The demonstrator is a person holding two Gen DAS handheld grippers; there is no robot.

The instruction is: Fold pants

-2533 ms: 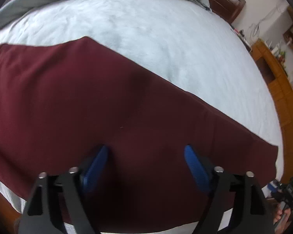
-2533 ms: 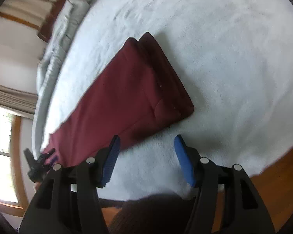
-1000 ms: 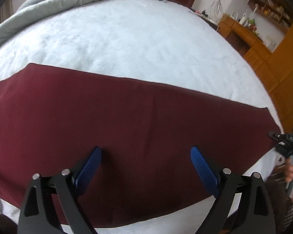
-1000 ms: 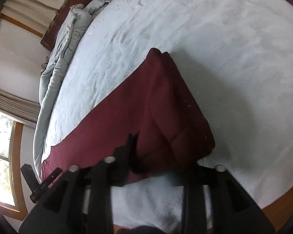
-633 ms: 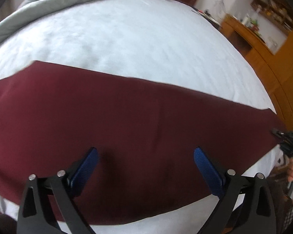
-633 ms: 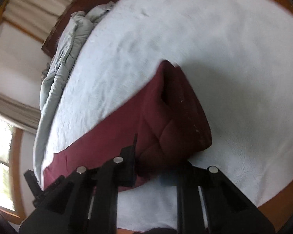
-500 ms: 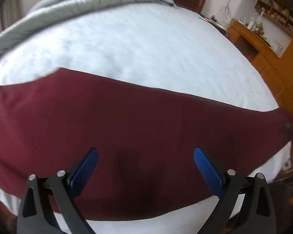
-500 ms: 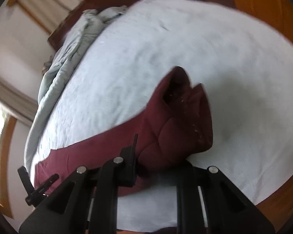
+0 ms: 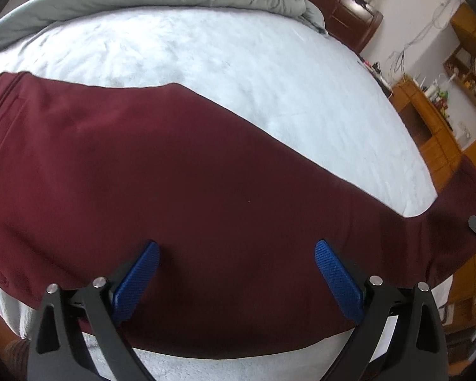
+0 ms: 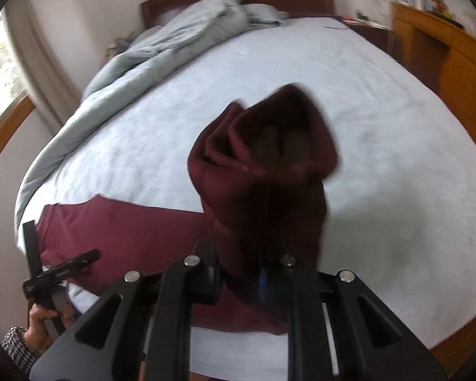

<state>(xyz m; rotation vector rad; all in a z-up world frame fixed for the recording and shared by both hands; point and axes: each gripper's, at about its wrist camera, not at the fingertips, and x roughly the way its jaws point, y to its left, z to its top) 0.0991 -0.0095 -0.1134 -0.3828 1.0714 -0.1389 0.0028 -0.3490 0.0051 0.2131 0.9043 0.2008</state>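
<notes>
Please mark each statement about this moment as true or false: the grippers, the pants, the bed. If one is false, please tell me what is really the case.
1. The right gripper is closed on one end of the maroon pants. True.
2. The left gripper also grips the cloth. False: its blue pads stand wide apart over the pants and pinch nothing.
3. The end held by the right gripper lies flat on the bed sheet. False: it is lifted and bunched above the sheet.
4. A grey blanket is crumpled at the far end of the bed. True.
5. The pants are blue. False: they are maroon.
</notes>
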